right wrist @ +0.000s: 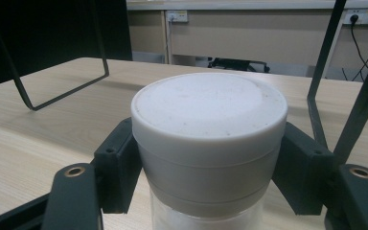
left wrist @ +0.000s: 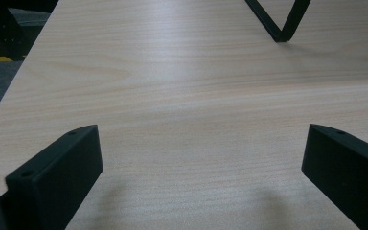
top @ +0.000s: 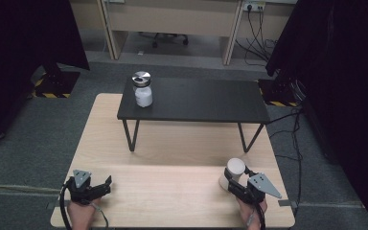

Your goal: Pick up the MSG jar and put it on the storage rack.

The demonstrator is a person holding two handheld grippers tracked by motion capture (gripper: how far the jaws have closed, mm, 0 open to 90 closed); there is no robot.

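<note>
The right gripper [right wrist: 210, 191] has its jaws clamped on a white-lidded jar [right wrist: 210, 143] — one black pad presses each side of the jar just under the broad white lid, and the clear body below the lid shows white contents. In the high view this jar [top: 234, 171] stands upright on the light wooden surface [top: 172, 191] near its front right corner, with the right gripper [top: 237, 184] behind it and a hand [top: 251, 208] holding the gripper from the bottom edge.

The left gripper [left wrist: 201, 163] has its jaws spread wide with only bare wood grain between them — nothing is held. In the high view it [top: 106, 184] rests low at the front left of the surface, well apart from the jar.

Farther back, a small black table [top: 196, 100] with thin metal legs stands on the surface. On its left end sits a second jar [top: 143, 89], upright, with a shiny metal lid and white contents.
</note>
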